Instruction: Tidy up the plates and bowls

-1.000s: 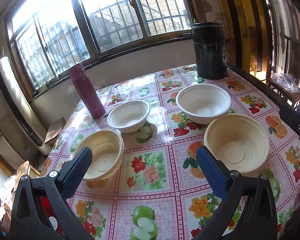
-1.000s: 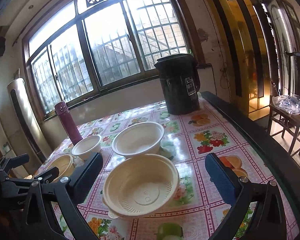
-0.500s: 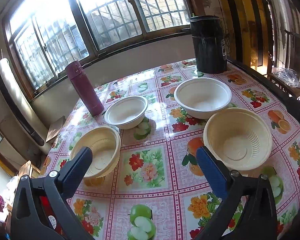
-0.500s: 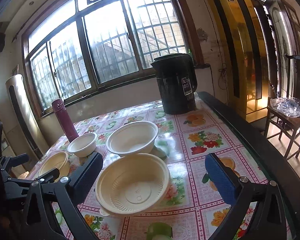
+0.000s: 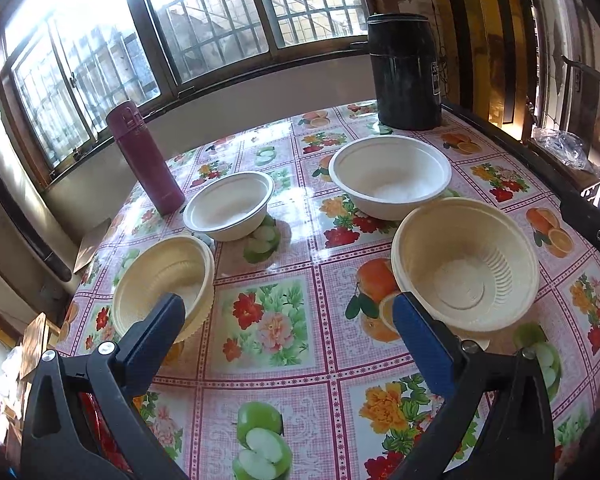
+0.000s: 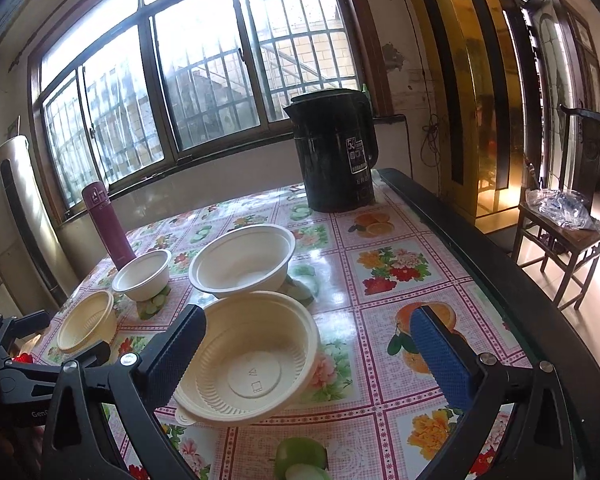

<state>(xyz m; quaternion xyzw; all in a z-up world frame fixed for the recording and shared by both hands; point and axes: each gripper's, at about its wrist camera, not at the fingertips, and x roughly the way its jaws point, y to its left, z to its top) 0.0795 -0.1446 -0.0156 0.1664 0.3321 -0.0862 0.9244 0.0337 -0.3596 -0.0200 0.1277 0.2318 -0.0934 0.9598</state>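
You're holding left gripper (image 5: 286, 316) and right gripper (image 6: 308, 332) wide, empty, hovering near table edge.

Large cream bowl (image 6: 252, 356) sitting nearest right gripper; small cream bowl (image 5: 164, 280) near left; two white bowls (image 5: 390, 176) farther, unstacked, likely awaiting nesting.

Black kettle (image 6: 334, 152) standing far; label characters unreadable.

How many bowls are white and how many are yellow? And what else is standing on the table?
White bowls: 2, a big one and a small one
Yellow bowls: 2, a big one and a small one
Dark red flask: 1
Black kettle: 1
Total: 6
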